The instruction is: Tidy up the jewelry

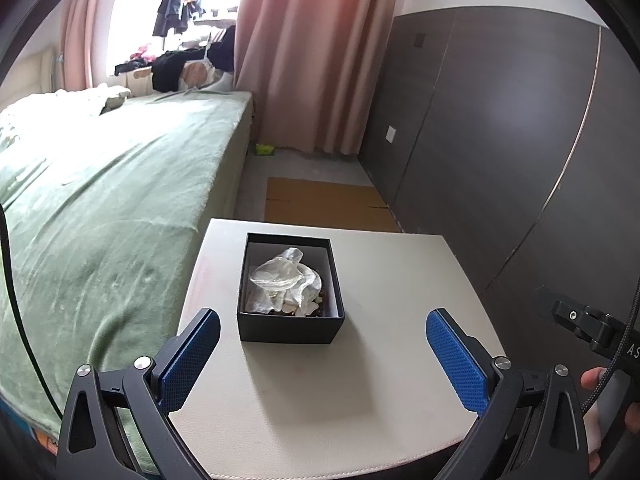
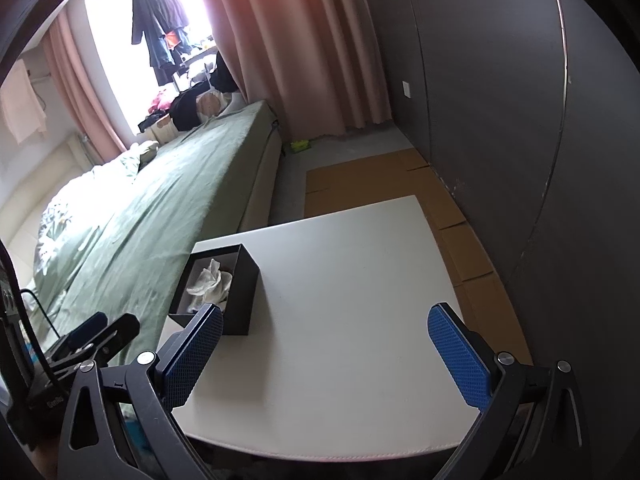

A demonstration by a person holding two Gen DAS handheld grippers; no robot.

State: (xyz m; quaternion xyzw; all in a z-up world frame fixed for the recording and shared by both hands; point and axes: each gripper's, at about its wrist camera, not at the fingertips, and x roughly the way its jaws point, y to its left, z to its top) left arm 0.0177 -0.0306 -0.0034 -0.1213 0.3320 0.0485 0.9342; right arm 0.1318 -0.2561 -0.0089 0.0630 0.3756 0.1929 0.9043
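Observation:
A black open box [image 1: 290, 292] stands on a white table [image 1: 380, 380]. Inside lie crumpled white pouches [image 1: 286, 276] and small beads and gold pieces [image 1: 296, 310] at its near side. My left gripper [image 1: 322, 356] is open and empty, just in front of the box, fingers either side. In the right wrist view the box [image 2: 224, 288] is at the left of the table [image 2: 340, 320]. My right gripper [image 2: 324, 356] is open and empty, to the right of the box, with its left finger [image 2: 192, 356] near the box's corner.
A bed with a green cover [image 1: 100, 208] runs along the table's left side. A dark wardrobe wall [image 1: 500, 140] is on the right. Flat cardboard [image 1: 324, 204] lies on the floor beyond the table. Pink curtains [image 1: 312, 52] hang at the back.

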